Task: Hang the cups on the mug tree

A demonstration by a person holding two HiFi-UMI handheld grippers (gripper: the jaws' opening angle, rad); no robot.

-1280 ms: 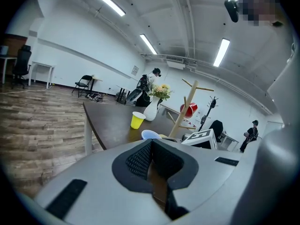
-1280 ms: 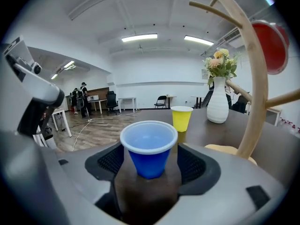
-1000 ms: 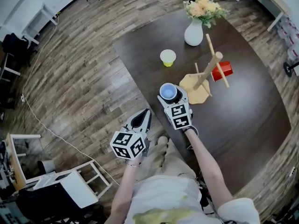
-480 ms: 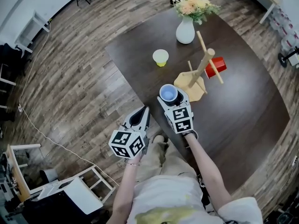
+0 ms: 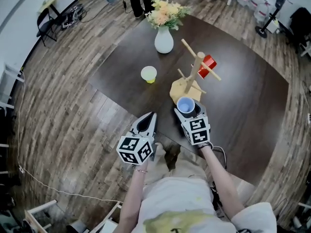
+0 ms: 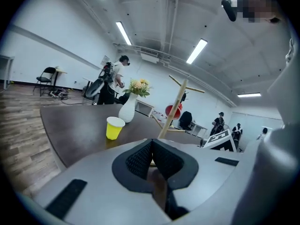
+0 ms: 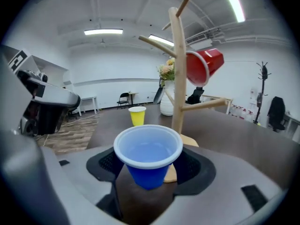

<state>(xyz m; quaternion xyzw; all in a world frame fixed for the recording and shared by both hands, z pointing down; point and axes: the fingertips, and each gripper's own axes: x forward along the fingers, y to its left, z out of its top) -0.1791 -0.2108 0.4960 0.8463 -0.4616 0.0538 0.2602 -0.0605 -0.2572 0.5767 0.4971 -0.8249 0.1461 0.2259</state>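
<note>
Fingers (image 7: 196,165) of the right gripper (image 5: 187,108) clamp the blue cup (image 5: 185,104) upright. It has come closer to the tree (image 5: 195,71) and now sits at its base, so tipping it onto a peg looks next. The left gripper (image 5: 147,123) is empty, fingers together. The red cup (image 5: 207,65) hangs, and the yellow cup (image 5: 148,74) waits on the table (image 5: 243,91).

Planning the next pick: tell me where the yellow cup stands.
In the head view the yellow cup stands upright on the dark table, left of the mug tree and near the white vase.
</note>
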